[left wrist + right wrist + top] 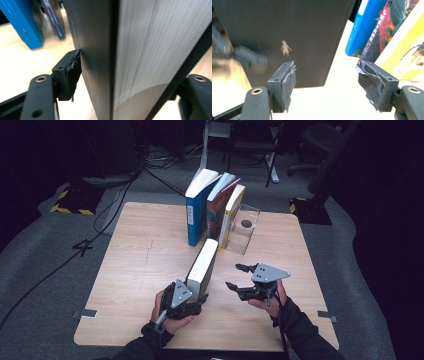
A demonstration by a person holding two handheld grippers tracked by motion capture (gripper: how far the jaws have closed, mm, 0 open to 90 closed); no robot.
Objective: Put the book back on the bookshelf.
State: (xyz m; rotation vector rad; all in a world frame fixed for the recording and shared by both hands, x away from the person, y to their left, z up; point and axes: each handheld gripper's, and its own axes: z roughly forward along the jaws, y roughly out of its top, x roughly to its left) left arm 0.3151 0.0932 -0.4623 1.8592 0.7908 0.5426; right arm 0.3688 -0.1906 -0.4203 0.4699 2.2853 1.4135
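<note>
A black-covered book [202, 267] stands on edge on the wooden table [145, 250], pages up, its far end near a row of books. My left gripper [196, 294] straddles its near end. In the left gripper view the book [135, 50] fills the gap of that gripper [130, 80]; the left pad [75, 67] presses the black cover, while the other pad sits behind the far cover. My right gripper [234, 275] hovers to the right of the book, open and apart from it. In the right gripper view its jaws [327, 82] hold nothing and face the black cover [287, 30].
At the back of the table a blue book [196, 210], a colourful red book [217, 207] and a yellow book [232, 215] lean against a clear bookend [246, 230]. Cables and chair legs lie on the floor beyond the table.
</note>
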